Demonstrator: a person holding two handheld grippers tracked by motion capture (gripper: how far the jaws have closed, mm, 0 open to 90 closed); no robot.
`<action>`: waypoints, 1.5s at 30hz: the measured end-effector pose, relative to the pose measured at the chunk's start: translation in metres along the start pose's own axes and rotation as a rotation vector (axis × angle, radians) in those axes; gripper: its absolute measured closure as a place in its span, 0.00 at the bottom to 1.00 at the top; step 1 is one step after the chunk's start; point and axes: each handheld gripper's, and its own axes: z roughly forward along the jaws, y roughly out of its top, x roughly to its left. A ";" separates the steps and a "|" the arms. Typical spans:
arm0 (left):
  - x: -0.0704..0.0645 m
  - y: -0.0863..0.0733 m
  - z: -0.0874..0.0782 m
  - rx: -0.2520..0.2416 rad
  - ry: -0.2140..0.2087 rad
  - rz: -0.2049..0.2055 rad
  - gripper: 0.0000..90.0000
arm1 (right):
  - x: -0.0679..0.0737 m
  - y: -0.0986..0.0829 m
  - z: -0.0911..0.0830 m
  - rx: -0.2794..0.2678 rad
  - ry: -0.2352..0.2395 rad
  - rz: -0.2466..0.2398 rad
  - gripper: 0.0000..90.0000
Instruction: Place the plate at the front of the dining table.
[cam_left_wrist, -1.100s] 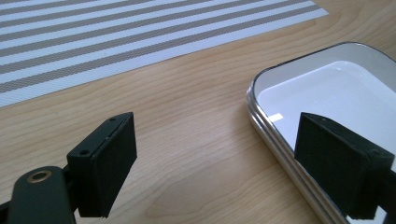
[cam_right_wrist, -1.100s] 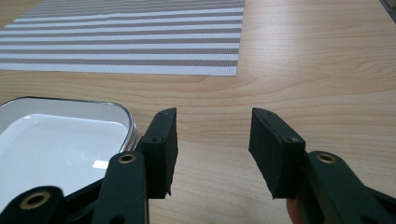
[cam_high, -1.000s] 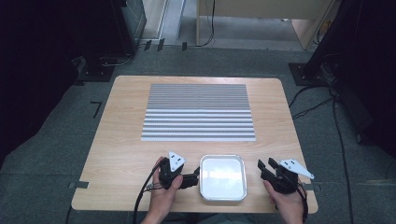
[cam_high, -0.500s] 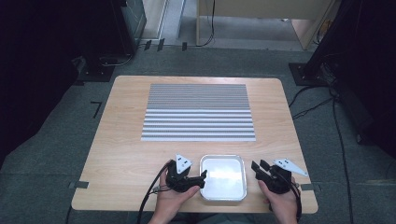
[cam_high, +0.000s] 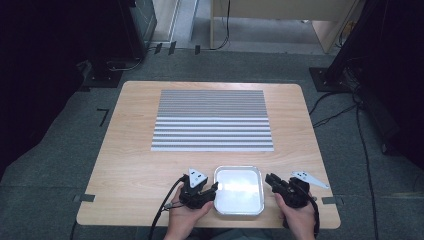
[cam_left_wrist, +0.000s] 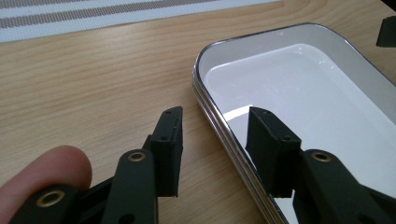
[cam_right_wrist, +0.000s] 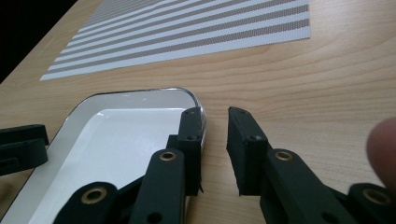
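Observation:
A shallow white tray (cam_high: 239, 168) with a shiny metal rim lies empty near the table's front edge. My left gripper (cam_high: 214, 189) is at the tray's left side. In the left gripper view the left gripper (cam_left_wrist: 215, 135) stands open with its jaws astride the tray (cam_left_wrist: 303, 93) rim, one outside and one over the white floor. My right gripper (cam_high: 270, 180) sits at the tray's right side. In the right gripper view the right gripper (cam_right_wrist: 215, 135) is open with a narrower gap. Its left jaw is over the rim of the tray (cam_right_wrist: 116, 135), and bare wood shows between the jaws.
A grey-and-white striped placemat (cam_high: 212, 120) lies across the far half of the wooden table (cam_high: 135, 165). Cables trail from both grippers off the front edge. Dark stands and floor cables surround the table.
Both hands have drawn inward toward the tray. The left gripper moved right onto its left rim, and the right gripper moved left to its right rim.

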 end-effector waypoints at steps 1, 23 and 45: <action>0.001 -0.001 0.001 0.005 -0.022 -0.006 0.67 | 0.000 0.000 0.000 0.005 0.002 0.001 0.86; 0.001 -0.004 0.001 0.018 -0.100 -0.007 0.84 | -0.001 -0.004 0.010 0.101 0.103 0.092 0.95; 0.002 -0.002 0.003 0.009 -0.107 -0.026 0.85 | -0.010 -0.004 0.008 0.093 0.165 0.223 0.99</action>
